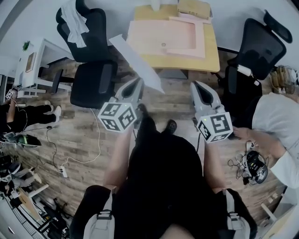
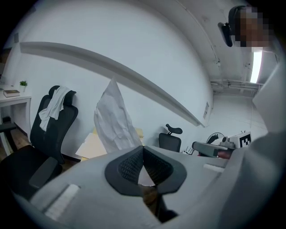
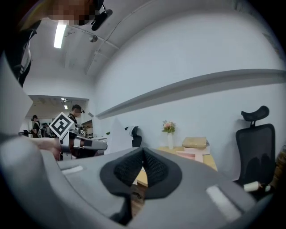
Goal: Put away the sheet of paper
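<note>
A white, slightly creased sheet of paper [image 1: 135, 63] slants up and to the left from my left gripper [image 1: 138, 87], which is shut on its lower edge. In the left gripper view the paper [image 2: 114, 118] stands up out of the closed pads. My right gripper [image 1: 198, 88] hangs level with it on the right, shut with nothing in it, its pads meeting at the tips [image 3: 143, 153]. From the right gripper view the paper [image 3: 115, 134] and the left gripper [image 3: 85, 143] show at the left. Both grippers are held above the wooden floor, short of the table.
Ahead stands a wooden table [image 1: 211, 53] with a flat pink folder [image 1: 163, 37], a box [image 1: 194, 7] and a vase of flowers [image 3: 169, 134]. Black office chairs [image 1: 91, 70] [image 1: 254, 51] flank it. A white desk [image 1: 35, 60] is at the left, a seated person [image 1: 275, 121] at the right.
</note>
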A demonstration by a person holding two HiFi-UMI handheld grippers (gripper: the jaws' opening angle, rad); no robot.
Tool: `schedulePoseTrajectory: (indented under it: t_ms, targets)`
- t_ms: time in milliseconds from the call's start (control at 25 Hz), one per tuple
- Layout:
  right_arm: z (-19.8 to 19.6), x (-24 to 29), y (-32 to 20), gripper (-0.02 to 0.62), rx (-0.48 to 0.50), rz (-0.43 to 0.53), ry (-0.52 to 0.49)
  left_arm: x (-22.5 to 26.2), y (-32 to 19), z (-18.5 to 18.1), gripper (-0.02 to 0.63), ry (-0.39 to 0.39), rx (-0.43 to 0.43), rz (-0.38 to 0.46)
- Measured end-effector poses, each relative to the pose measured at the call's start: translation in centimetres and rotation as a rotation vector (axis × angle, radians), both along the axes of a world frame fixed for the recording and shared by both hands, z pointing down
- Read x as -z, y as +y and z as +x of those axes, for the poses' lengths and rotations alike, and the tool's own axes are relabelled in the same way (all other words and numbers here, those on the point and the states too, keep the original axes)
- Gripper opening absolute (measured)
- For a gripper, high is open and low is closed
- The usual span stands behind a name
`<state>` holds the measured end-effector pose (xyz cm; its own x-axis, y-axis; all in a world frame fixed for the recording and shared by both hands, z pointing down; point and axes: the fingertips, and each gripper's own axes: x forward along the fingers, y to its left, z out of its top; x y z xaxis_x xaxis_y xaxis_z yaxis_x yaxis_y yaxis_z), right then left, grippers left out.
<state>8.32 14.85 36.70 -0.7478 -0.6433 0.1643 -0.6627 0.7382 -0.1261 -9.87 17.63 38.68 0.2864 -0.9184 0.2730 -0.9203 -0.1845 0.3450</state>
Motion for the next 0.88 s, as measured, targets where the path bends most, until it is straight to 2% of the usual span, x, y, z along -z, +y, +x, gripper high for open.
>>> schedulePoseTrajectory:
  t_ms: [200, 320, 480, 680, 880]
  targets:
    - [-1.5, -0.4, 1.4, 0.002, 0.076, 0.004, -0.019, -1.1, 0.6, 0.2, 0.008, 0.015, -0.007, -0.023]
    - [-2.3, -0.7, 1.1, 0.002, 0.092, 0.001, -0.016, -1.7, -0.1, -0.2, 0.008, 0.020, -0.016, -0.035]
    - [-4.0, -0.3, 0.3, 0.002, 0.108, 0.045, 0.015, -1.8, -1.7, -1.4, 0.008, 0.024, -0.034, -0.037]
    - [-6.2, -0.6, -1.9, 0.002, 0.079, 0.035, 0.054, -2.6, -5.1, -3.4, 0.008, 0.054, -0.072, -0.049]
    - [-8.4, -0.3, -5.6, 0.002, 0.026, -0.020, 0.031, -2.7, -9.9, -5.8, 0.008, 0.065, -0.127, -0.053]
